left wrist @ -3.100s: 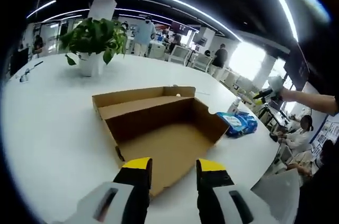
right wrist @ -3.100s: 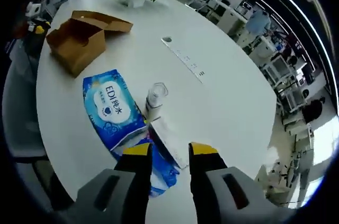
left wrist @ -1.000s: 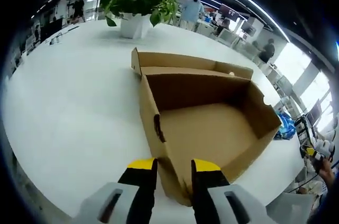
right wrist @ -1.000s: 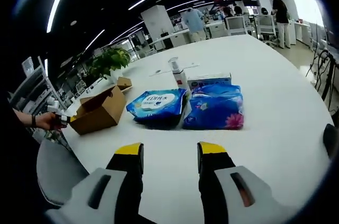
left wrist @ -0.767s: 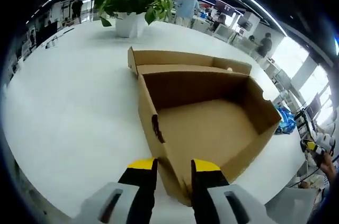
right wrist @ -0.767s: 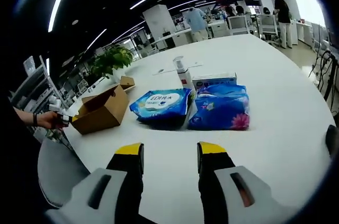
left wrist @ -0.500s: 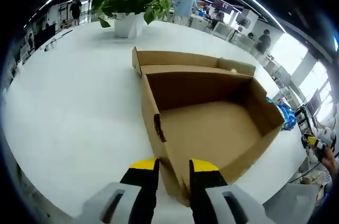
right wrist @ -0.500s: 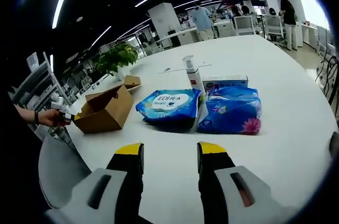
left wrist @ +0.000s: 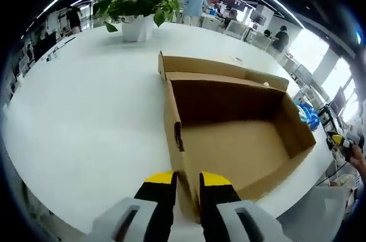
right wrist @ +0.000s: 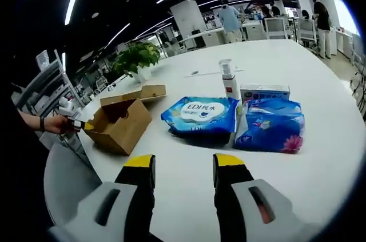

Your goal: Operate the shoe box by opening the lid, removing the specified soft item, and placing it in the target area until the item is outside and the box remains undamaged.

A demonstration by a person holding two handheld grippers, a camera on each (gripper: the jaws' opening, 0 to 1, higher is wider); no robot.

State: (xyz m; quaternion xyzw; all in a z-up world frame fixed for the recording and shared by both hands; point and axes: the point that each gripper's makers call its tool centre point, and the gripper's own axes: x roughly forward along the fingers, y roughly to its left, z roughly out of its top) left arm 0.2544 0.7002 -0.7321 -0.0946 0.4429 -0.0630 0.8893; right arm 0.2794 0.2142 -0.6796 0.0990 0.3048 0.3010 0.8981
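Shoe box (left wrist: 234, 133) open and empty on table (left wrist: 86, 99), left gripper (left wrist: 187, 182) fingers pinching its near corner wall. Soft blue packs (right wrist: 200, 113) outside, beside the box. Right gripper (right wrist: 182, 169) fingers spread, holding nothing. Keep the pinch gentle, without crushing cardboard.

one box (left wrist: 240, 133), two wipe packs (right wrist: 200, 113)

Shoe box (left wrist: 240, 139) near corner behind hand-held gripper (left wrist: 187, 180).

white table (right wrist: 354, 156) with box (right wrist: 120, 121), packs (right wrist: 201, 113)
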